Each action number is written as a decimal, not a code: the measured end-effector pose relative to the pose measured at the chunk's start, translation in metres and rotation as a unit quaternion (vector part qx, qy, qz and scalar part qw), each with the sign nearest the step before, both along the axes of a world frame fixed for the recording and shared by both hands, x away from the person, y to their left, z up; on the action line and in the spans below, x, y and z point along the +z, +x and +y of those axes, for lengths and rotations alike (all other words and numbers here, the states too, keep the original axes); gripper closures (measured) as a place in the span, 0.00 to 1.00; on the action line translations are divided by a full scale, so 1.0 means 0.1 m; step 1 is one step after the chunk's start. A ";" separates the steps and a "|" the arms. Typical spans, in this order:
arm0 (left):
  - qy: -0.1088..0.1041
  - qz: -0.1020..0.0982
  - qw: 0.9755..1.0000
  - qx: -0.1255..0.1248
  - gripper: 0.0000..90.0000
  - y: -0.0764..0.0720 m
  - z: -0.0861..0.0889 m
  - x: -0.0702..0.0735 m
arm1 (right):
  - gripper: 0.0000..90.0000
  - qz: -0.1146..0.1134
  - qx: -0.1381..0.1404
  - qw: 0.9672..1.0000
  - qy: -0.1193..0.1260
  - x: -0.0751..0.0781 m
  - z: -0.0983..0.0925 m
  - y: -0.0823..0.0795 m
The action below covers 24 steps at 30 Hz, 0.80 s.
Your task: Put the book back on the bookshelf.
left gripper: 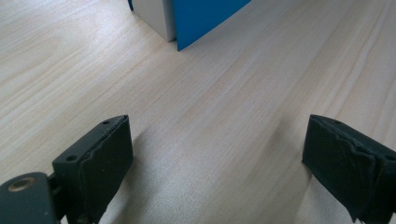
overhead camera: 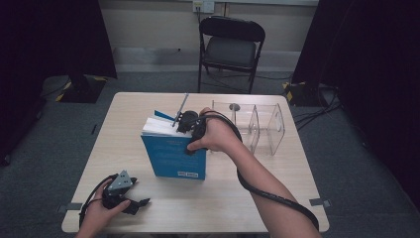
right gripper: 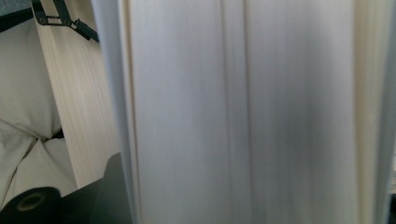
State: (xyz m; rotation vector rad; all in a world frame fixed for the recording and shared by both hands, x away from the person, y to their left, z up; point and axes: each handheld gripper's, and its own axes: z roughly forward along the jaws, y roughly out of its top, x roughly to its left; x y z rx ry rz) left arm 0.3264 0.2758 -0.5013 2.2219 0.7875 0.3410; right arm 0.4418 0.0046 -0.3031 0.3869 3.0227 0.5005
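A thick blue book [overhead camera: 173,156] stands upright on the wooden table [overhead camera: 237,198], cover toward me, with its white pages fanned slightly at the top. My right gripper [overhead camera: 187,123] comes down over the book's top edge and is shut on it. In the right gripper view the page block [right gripper: 243,112] sits between the jaws, and one black finger [right gripper: 109,186] lies against the cover. My left gripper [overhead camera: 139,192] rests on the table at the near left, open, with bare wood between its pads [left gripper: 105,158]. The book's lower corner [left gripper: 201,18] lies well ahead of it.
A clear plastic divider rack [overhead camera: 257,126] stands just right of the book, behind my right hand. A black folding chair [overhead camera: 230,47] stands beyond the table's far edge. The right gripper's cable [overhead camera: 277,196] trails along my forearm.
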 end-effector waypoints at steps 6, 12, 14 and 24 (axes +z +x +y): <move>-0.001 0.002 1.000 0.000 0.08 0.00 -0.01 0.00 | 0.55 0.004 0.004 1.000 0.002 0.00 0.00 0.01; 0.002 -0.001 1.000 0.000 0.07 0.00 -0.01 0.00 | 0.53 0.013 0.011 1.000 -0.007 0.01 0.01 0.02; 0.003 -0.001 1.000 -0.001 0.06 0.01 -0.01 0.00 | 0.51 0.024 0.008 1.000 0.002 0.00 0.00 0.05; 0.003 0.000 1.000 -0.002 0.06 0.00 -0.01 0.00 | 0.51 0.019 0.015 1.000 0.003 0.01 0.04 0.05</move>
